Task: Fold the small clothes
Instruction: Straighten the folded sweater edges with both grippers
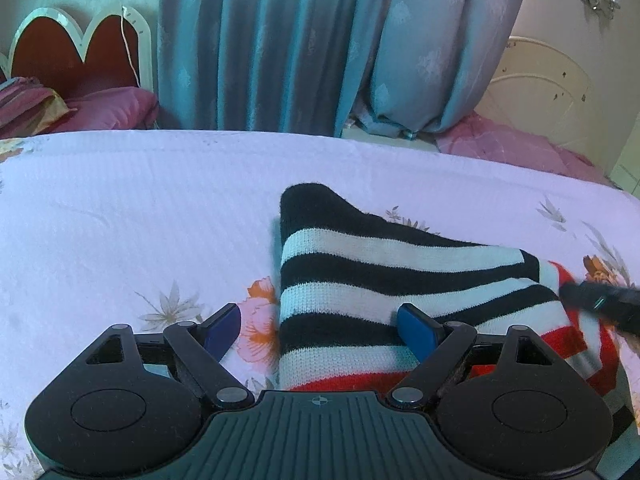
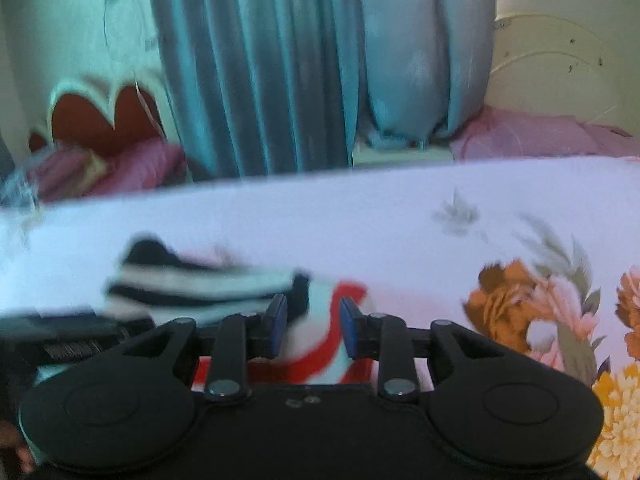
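A knitted garment (image 1: pixel 360 272) striped black, white and red lies folded on the flowered bed sheet (image 1: pixel 120 208). My left gripper (image 1: pixel 320 312) hangs open and wide above the garment's left edge, one blue finger over the sheet and the other over the stripes, gripping nothing. The right gripper's dark finger (image 1: pixel 600 304) shows at the garment's right end. In the blurred right wrist view, my right gripper (image 2: pixel 314 306) stands part-way open over the garment's (image 2: pixel 192 284) red and white end, with cloth in the gap and the pads apart from it. The left gripper's body (image 2: pixel 60 336) shows at the left.
Blue curtains (image 1: pixel 280 40) hang beyond the bed's far edge. A red headboard (image 1: pixel 60 52) with pink pillows (image 1: pixel 112 108) stands at the back left. A second bed with pink bedding (image 1: pixel 520 144) is at the back right. Bare sheet spreads left of the garment.
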### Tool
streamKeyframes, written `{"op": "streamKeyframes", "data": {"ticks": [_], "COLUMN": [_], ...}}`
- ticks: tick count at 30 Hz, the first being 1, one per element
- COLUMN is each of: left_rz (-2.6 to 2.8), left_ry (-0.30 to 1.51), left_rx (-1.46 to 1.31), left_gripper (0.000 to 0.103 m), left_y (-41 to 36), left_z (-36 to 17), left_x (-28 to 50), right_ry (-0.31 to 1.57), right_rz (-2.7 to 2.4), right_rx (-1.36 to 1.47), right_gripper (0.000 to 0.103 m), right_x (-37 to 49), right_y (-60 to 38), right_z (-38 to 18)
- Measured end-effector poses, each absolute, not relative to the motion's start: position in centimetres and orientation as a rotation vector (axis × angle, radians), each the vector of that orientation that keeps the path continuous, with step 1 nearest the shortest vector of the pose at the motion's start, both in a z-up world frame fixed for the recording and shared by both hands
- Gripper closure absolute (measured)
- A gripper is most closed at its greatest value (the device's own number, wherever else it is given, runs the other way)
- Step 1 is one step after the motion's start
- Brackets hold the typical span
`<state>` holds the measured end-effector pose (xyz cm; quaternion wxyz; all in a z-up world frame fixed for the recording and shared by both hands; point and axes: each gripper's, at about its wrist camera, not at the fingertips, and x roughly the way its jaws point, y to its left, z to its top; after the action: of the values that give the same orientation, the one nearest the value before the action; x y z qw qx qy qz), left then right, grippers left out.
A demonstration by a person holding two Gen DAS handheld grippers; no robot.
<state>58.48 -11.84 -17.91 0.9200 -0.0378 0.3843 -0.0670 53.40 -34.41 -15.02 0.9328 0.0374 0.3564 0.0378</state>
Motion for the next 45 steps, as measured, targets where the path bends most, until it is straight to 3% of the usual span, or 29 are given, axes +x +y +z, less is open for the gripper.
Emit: {"op": "streamKeyframes", "data": {"ticks": [5,12,21,26,34,45], "left_rz": [-0.132,-0.166,-0.232,-0.217,-0.199,-0.195], "left_ry": [0.791,0.765,0.754,0.776,0.798,0.756], "left_rx": [-0.056,-0.071,-0.055,-0.040,-0.029,0.008], "left_gripper": [0.018,0.018,0.018,0.018,0.018,0.018], "left_y": [-12.1,-11.5,-11.7,-12.2,-12.6,-12.9], "left_z": [-17.6,-15.9,-14.9,-16.6,-17.0,-13.7], "left_x": [58.3,56.2,50.9,50.3,50.5,45.9], "right_ry": [0.785,0.725,0.732,0.771,0.772,0.699], "right_rz": [0.052,0.102,0.188,0.132,0.114,0.181], "right_rx": [0.083,0.089,0.094,0.029,0.021,0.028], "right_gripper": [0.082,0.074,0.077,0.085,0.085,0.080], "right_x": [54.1,51.6,47.8,46.9,46.9,41.2], "right_y": [-35.3,-34.7,-33.9,-33.9,-34.0,-33.5], "right_z": [-17.0,-14.0,-13.4,-15.7,-16.5,-12.3]}}
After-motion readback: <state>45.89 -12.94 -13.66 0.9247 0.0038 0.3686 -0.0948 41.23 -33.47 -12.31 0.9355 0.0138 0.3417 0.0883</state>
